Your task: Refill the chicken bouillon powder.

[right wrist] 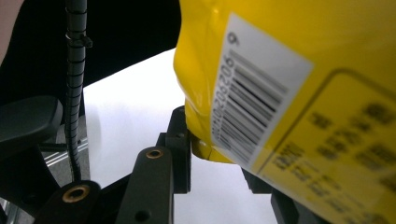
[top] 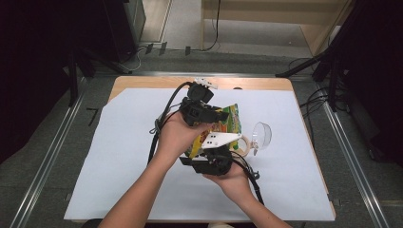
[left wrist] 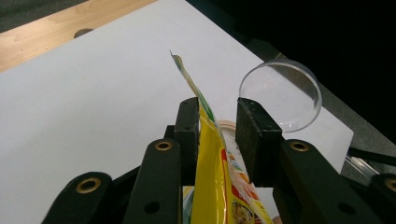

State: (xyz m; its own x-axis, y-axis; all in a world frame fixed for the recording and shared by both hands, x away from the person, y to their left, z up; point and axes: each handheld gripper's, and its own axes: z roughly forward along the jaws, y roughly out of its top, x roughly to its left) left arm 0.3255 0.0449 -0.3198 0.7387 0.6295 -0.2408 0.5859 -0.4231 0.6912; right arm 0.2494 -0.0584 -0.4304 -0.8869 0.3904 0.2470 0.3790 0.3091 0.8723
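Yellow packet [left wrist: 211,177] centre frame | left gripper [left wrist: 218,122] loosely straddling its edge, pads not pressing | right gripper [right wrist: 212,154] seemingly pinching its corner | you are steadying: close left fully before pulling

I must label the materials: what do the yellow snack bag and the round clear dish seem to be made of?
The yellow snack bag looks like thin glossy plastic film: it shows bright highlights, creases and a printed barcode label. The round clear dish seems to be transparent plastic, perhaps glass: the white sheet shows through it, and only its rim catches light.
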